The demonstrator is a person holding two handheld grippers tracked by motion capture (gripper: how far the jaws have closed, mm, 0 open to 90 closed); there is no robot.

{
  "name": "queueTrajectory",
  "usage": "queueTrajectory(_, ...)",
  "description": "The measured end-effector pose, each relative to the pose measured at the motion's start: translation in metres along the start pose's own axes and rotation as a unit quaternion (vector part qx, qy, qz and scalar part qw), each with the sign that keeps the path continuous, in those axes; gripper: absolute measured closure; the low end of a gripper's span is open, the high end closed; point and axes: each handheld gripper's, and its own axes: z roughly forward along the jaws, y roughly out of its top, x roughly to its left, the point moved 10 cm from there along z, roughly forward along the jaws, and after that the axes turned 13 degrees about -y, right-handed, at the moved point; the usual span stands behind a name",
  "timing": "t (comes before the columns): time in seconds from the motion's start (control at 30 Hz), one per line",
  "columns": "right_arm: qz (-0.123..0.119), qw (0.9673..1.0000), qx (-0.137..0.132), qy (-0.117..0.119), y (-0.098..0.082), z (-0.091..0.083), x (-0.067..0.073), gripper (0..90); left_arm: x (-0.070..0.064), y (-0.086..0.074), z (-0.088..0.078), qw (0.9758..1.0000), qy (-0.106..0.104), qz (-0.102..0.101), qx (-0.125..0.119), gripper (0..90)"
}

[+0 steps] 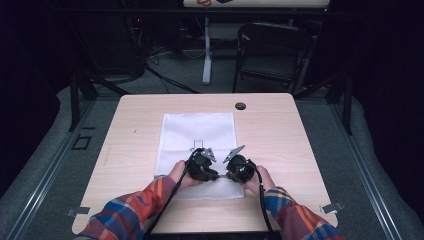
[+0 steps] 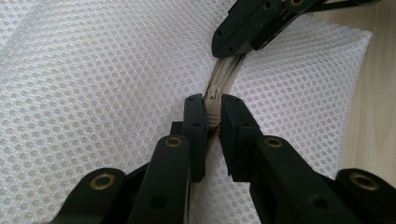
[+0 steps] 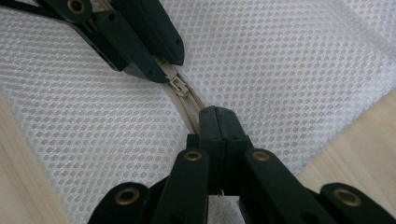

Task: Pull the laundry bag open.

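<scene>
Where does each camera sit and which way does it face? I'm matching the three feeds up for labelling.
High view: above the person's side, facing forward and down on the table; plaid-sleeved forearms, left gripper, right gripper over the white mesh bag.
Left gripper view: rides the left gripper, along its jaws pinching the beige zipper.
Right gripper view: rides the right gripper, its jaws shut on the zipper.
Both gripper views share bag, zipper and the opposite gripper.

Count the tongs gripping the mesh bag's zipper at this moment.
2. The left tongs pinch the zipper near the slider; the right tongs clamp the same zipper farther along the mesh bag, at its near edge.
</scene>
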Motion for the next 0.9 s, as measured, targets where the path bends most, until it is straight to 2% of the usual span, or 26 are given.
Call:
queueTrajectory(0.17, 0.002, 1.0000, 0.005, -0.004, -0.0013, -0.0004, -0.0009, 90.0, 0.0005, 0.0003, -0.0004, 1.0000, 0.006, 0.003, 0.003, 81.3)
queueTrajectory(0.33, -0.003, 0.9998, 0.013, -0.017, -0.0022, -0.0007, -0.0019, 90.0, 0.0013, -0.0014, -0.0026, 0.9999, 0.007, 0.001, 0.007, 81.3)
queueTrajectory(0.43, -0.002, 0.9997, 0.019, -0.017, -0.0044, -0.0018, -0.0041, 90.0, 0.0021, -0.0024, -0.0043, 1.0000, 0.006, 0.001, 0.007, 81.3)
queueTrajectory(0.9, 0.003, 0.9998, 0.019, -0.011, -0.0057, -0.0019, -0.0058, 90.0, 0.0025, -0.0074, -0.0096, 0.9999, 0.004, -0.007, 0.009, 81.3)
